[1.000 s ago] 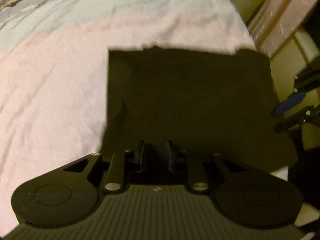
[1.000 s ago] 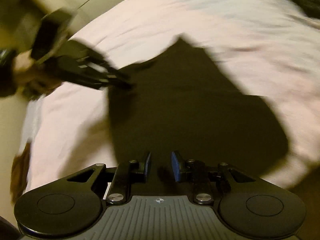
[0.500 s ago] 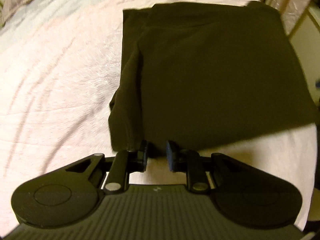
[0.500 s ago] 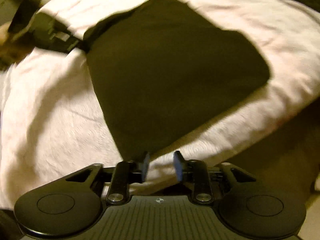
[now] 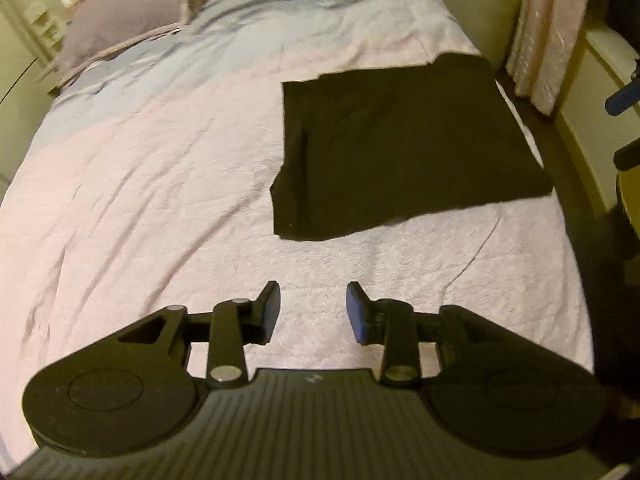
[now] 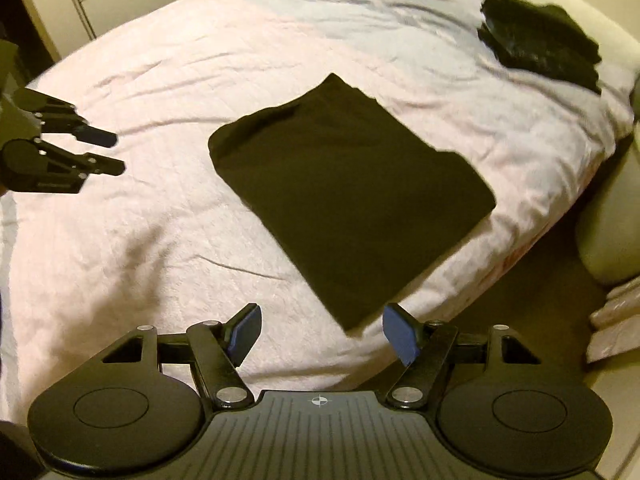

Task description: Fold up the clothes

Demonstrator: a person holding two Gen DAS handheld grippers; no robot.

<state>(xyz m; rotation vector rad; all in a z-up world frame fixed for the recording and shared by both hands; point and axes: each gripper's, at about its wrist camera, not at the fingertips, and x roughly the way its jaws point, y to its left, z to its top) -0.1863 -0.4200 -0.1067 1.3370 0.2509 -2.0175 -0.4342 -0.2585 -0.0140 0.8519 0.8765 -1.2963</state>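
A dark folded garment (image 5: 404, 148) lies flat on the pink bedspread (image 5: 140, 200) near the bed's right edge; it also shows mid-frame in the right wrist view as the folded garment (image 6: 352, 192). My left gripper (image 5: 313, 312) hovers above bare bedspread short of the garment, its jaws opening with nothing between them. It appears from the side as the left gripper (image 6: 116, 152) at the left of the right wrist view. My right gripper (image 6: 322, 332) hangs above the garment's near corner, jaws opening wide, pads clear of the cloth.
A heap of dark clothes (image 6: 540, 40) sits at the far end of the bed, by a grey pillow (image 5: 120, 16). The bed's edge and the floor (image 6: 520, 292) run along the right. A pink curtain (image 5: 548, 32) hangs beside the bed.
Both grippers have let go of the garment, lifted and drawn back from it, and their jaws have spread. The garment now lies flat and folded on the bed.
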